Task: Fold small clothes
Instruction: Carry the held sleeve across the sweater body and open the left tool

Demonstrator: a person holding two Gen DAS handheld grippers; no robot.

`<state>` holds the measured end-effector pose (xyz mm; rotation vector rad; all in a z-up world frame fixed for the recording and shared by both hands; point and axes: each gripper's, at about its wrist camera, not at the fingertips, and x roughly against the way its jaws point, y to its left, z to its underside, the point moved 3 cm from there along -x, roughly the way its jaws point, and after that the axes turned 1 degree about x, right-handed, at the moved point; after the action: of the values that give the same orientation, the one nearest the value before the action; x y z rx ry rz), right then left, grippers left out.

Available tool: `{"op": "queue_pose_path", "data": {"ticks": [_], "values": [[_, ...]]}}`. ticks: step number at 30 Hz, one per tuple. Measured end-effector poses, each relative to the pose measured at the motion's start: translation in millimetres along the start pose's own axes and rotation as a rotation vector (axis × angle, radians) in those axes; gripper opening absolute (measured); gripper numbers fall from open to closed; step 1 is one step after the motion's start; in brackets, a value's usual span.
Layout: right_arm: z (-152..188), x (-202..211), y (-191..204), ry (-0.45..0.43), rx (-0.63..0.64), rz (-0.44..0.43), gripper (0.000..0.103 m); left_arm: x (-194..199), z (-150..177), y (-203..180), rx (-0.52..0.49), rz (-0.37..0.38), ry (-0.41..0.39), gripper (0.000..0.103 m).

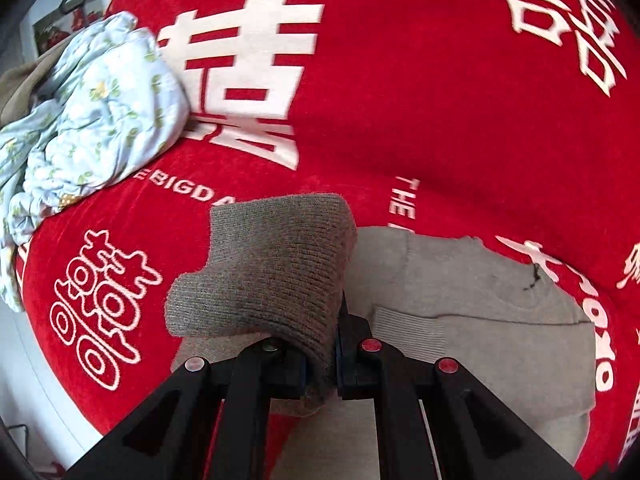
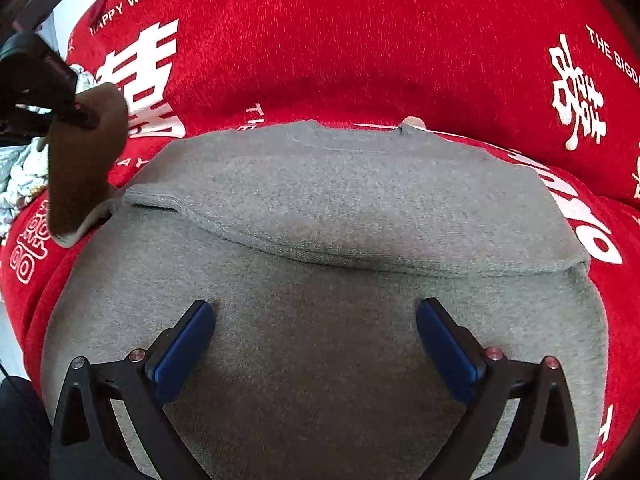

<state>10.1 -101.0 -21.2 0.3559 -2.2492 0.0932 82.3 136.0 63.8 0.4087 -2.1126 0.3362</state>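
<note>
A grey knitted sweater [image 2: 320,208] lies flat and partly folded on a red blanket [image 2: 340,40] printed with white characters, its ribbed sleeve cuff [image 1: 272,264] lifted and pinched in the left gripper [image 1: 322,364], whose jaws press together on it, while the right gripper [image 2: 316,340] hovers over the body, jaws spread wide, nothing between them.
</note>
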Motion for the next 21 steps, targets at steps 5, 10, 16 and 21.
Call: {"op": "queue_pose_path", "data": {"ticks": [5,10,16,21], "values": [[-1.6,4.4,-5.2,0.002,-0.027,-0.061,0.102,4.0,5.5,-32.7,-0.049,0.001,0.0,0.01],[8.2,16.1,-11.7,0.029,0.038,-0.065,0.102,6.9,11.6,-64.9,-0.091,0.003,0.002,0.01],[28.4,29.2,-32.3,0.026,0.126,-0.012,0.102,8.5,19.1,-96.7,-0.128,0.01,0.0,0.01],[37.3,36.4,-49.4,-0.004,0.105,-0.03,0.102,14.2,23.7,-124.4,-0.165,0.02,-0.004,0.01]]}}
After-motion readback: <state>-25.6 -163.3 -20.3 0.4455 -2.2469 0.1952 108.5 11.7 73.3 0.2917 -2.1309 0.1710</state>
